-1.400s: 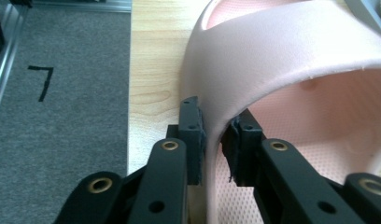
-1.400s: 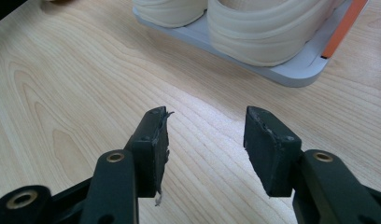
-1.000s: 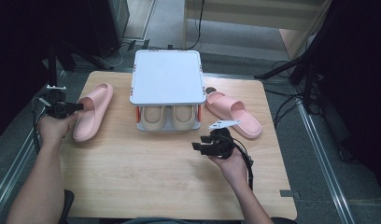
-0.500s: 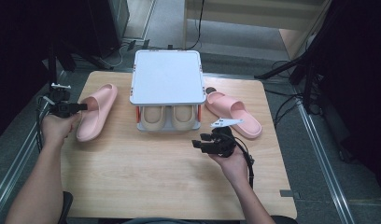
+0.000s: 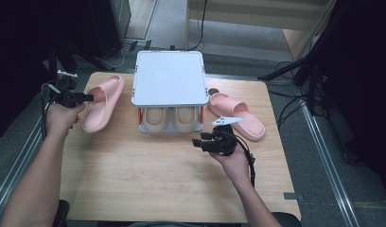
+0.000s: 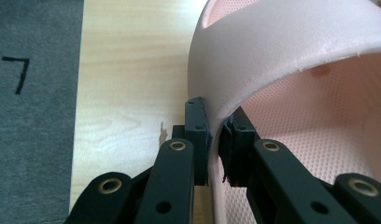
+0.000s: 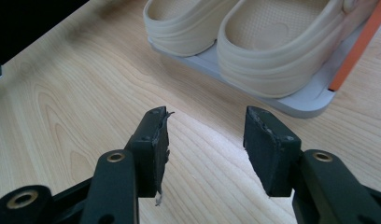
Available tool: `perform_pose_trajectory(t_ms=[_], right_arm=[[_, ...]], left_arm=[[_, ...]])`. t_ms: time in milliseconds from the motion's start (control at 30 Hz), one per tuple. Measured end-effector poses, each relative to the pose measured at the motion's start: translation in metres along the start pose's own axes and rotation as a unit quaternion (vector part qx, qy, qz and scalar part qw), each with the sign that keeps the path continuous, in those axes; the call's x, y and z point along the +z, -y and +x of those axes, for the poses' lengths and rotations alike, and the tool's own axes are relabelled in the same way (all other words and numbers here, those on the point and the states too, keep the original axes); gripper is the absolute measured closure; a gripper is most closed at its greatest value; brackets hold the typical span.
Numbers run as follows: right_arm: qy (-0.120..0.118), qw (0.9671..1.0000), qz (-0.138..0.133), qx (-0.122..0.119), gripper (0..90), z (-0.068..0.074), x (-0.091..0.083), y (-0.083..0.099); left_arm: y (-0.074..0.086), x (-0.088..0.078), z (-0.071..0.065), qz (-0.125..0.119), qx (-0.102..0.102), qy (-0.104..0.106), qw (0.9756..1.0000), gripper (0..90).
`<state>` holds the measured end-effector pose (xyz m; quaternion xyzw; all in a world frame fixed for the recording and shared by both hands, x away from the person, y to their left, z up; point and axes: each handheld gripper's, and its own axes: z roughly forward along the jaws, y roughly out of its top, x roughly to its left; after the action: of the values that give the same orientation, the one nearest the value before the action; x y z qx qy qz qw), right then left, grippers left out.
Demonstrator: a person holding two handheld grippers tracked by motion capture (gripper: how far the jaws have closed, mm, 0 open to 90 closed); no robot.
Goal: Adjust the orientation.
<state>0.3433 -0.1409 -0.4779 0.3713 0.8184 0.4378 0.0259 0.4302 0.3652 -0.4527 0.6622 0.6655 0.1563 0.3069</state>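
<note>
Shifted since earlier frame: left pink slipper, heel end lifted and swung toward 3 o'clock, nearer rack. Left tool clamped on its strap edge; long axis 1-to-7 o'clock. Right tool open, empty, over tabletop, rack at 11 o'clock.

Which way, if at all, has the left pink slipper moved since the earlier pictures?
Yes. The left pink slipper, gripped by the left tool, has shifted right, toward the white shoe rack.
</note>
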Motion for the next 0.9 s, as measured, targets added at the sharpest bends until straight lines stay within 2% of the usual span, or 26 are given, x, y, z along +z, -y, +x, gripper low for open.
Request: perform_pose_trajectory(t_ms=[100,233,600,900], right_arm=[[-0.002,1.0,0.0,-0.003,51.0,0.001,0.001,-0.002],[-0.006,1.0,0.001,-0.004,51.0,0.001,0.003,-0.004],[-0.011,0.9999,0.001,-0.008,50.9,0.0,0.004,-0.007],[-0.01,0.9999,0.0,-0.009,50.8,0.0,0.003,-0.007]], left_arm=[[-0.012,-0.006,-0.008,-0.002,0.007,-0.005,1.0,82.3],[-0.024,-0.016,-0.016,-0.007,0.007,-0.002,0.9999,82.5],[-0.058,-0.04,-0.031,-0.015,0.013,-0.006,0.9998,82.4],[-0.086,-0.056,-0.055,-0.028,0.021,-0.006,0.9994,82.4]])
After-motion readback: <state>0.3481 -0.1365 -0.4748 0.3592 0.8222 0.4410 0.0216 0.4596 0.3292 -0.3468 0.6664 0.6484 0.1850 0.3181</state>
